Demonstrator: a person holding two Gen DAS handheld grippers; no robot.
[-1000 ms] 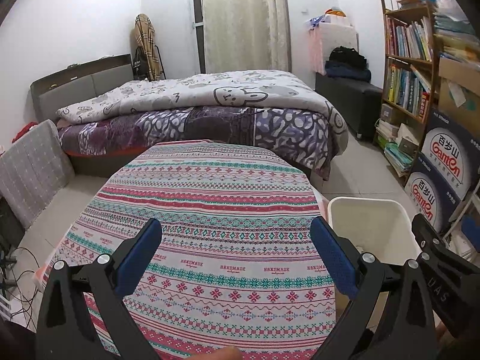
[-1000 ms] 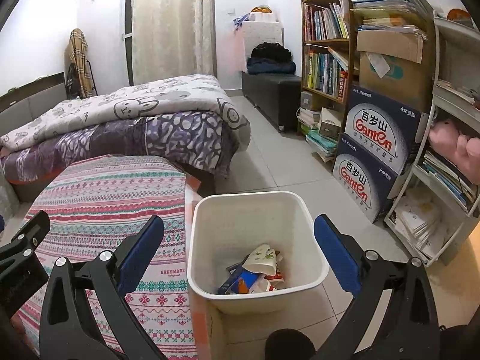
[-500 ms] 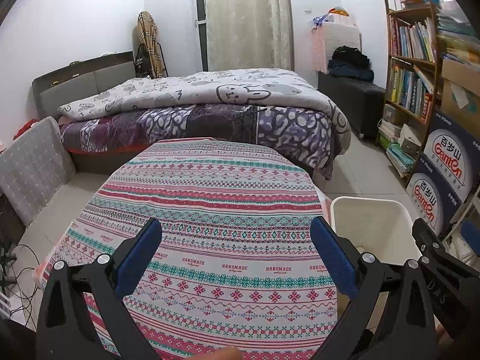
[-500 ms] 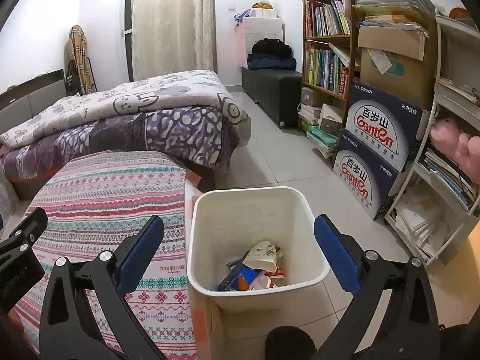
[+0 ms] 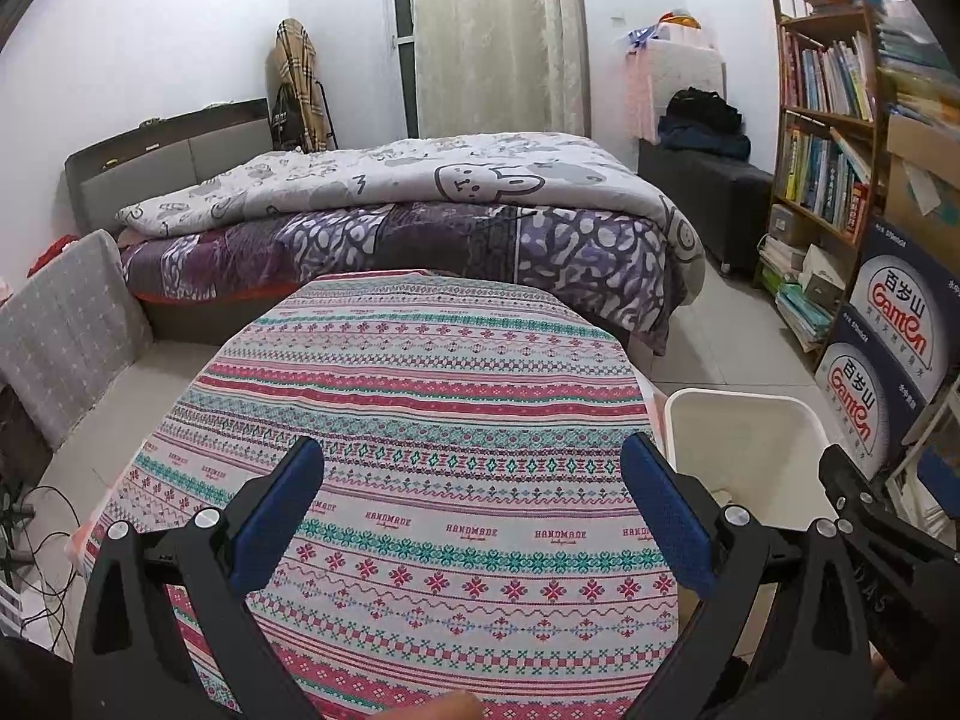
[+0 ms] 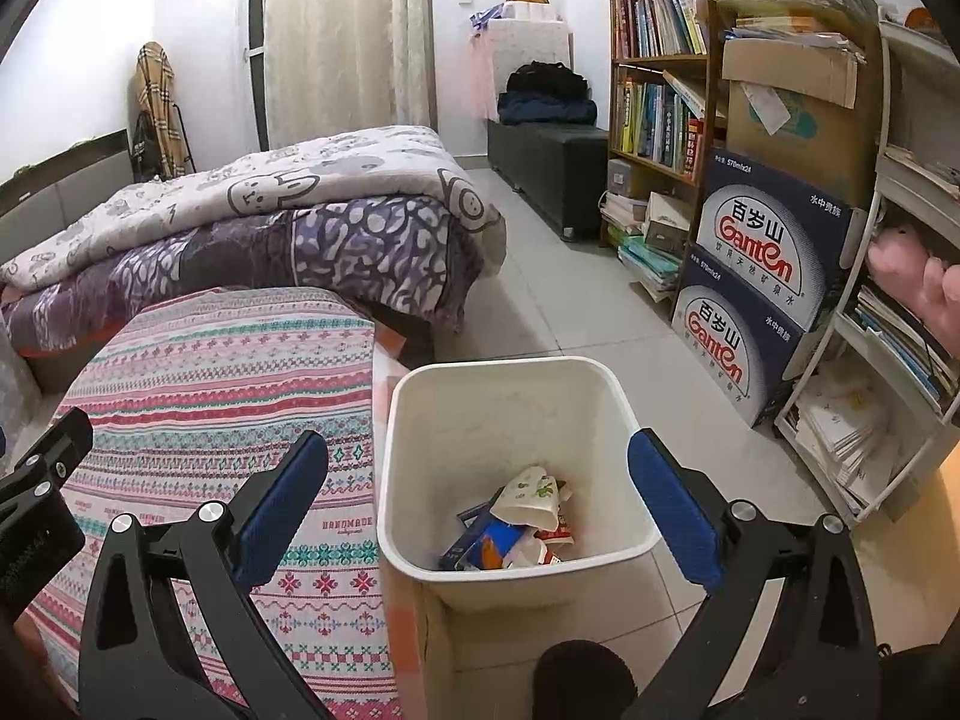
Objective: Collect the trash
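A white plastic bin (image 6: 420,420) stands on the floor beside the round table (image 6: 198,372); the left wrist view shows it (image 5: 744,432) at the table's right. Crumpled wrappers and a paper cup (image 6: 516,516) lie at its bottom. My right gripper (image 6: 477,495) hangs open above the bin, nothing between its blue pads. Over the table's patterned cloth (image 5: 420,420) my left gripper (image 5: 471,501) is open and empty too. The cloth carries no trash that I can see.
A bed (image 5: 420,210) with a grey quilt lies behind the table. Bookshelves (image 6: 654,78) and stacked water cartons (image 6: 762,276) line the right wall. A white rack (image 6: 888,396) stands close right of the bin. Cables (image 5: 36,546) lie on the floor at left.
Both views have drifted slightly; the bin sits a bit nearer the centre of the right wrist view. Both grippers stay open and empty.
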